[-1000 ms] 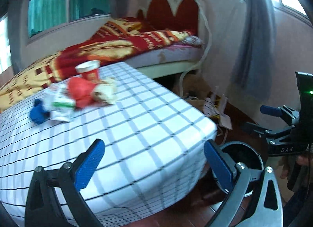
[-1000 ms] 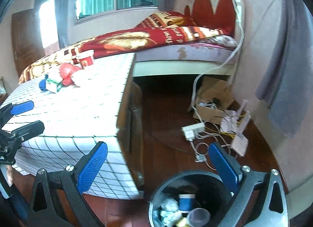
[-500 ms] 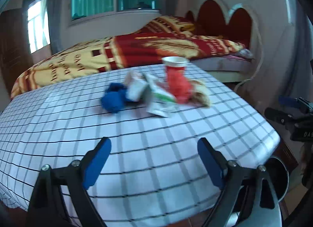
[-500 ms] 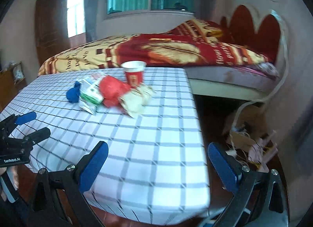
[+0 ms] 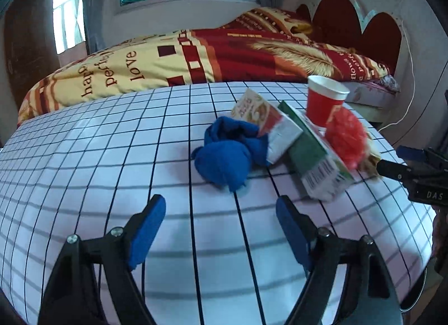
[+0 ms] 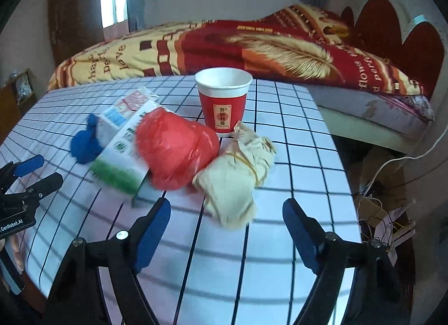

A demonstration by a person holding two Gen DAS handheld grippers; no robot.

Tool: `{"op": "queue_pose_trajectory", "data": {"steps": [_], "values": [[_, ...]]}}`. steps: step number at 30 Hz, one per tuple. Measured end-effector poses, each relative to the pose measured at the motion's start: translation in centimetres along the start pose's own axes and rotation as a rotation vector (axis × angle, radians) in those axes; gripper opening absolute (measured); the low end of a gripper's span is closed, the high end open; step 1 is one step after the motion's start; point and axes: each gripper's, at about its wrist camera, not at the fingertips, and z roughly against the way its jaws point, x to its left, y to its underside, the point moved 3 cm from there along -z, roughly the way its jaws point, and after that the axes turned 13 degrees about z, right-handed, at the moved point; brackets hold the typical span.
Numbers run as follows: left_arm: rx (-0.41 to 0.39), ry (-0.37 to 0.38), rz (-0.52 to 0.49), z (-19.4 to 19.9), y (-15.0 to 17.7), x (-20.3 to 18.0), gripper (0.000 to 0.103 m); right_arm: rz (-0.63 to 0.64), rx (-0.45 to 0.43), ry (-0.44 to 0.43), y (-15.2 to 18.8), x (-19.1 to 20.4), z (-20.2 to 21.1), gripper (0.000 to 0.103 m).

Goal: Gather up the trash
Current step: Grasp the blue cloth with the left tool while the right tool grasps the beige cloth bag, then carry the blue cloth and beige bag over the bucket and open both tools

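- Hovering low over the checked tablecloth (image 6: 294,157), the right gripper (image 6: 226,230) has its jaws wide apart and holds nothing; the left gripper (image 5: 221,227) is the same, jaws apart and empty.
- Just ahead of the right gripper lies the beige paper bundle (image 6: 238,174), tied with a rubber band. It looks light and soft, so I would pinch it across the middle.
- Next to it, the red plastic bag (image 6: 173,148) seems thin and slippery; grab a gathered fold.
- Ahead of the left gripper sits the blue cloth ball (image 5: 226,154), soft, easy to squeeze.
- Two cartons (image 5: 316,157) lean behind, stiffer, best held on flat sides.
- Farthest stands the red paper cup (image 6: 223,101), upright; it crushes easily.
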Motion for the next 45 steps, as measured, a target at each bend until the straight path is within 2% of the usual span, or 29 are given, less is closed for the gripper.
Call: {"op": "queue_pose_trajectory", "data": {"steps": [5,10,12,17,28,40,45], "values": [[0.039,0.007,0.009,-2.7,-1.9,0.2,0.079,-0.007,0.061,-0.001,-1.3,-1.0,-2.9,0.072],[0.066,0.035,-0.006,-4.2,-2.7,-0.2,0.073,-0.017,0.077,-0.020,-1.4,-1.6,-4.2,0.055],[0.095,0.062,0.003,-4.7,-2.6,-0.3,0.061,-0.011,0.071,-0.022,-1.2,-1.5,-4.2,0.051],[0.082,0.095,0.032,-3.9,-2.6,0.3,0.047,0.003,0.033,-0.033,-0.6,-1.7,-3.1,0.033],[-0.019,0.041,0.056,2.1,-0.6,3.1,0.044,0.034,-0.075,-0.015,2.0,-1.2,2.8,0.028],[-0.079,0.109,-0.018,8.3,2.9,-2.2,0.044,0.023,-0.160,0.004,6.4,-1.0,10.0,0.028],[-0.081,0.142,-0.036,9.5,4.3,-4.4,0.044,0.011,-0.203,0.015,8.4,-1.7,12.8,0.028]]}}
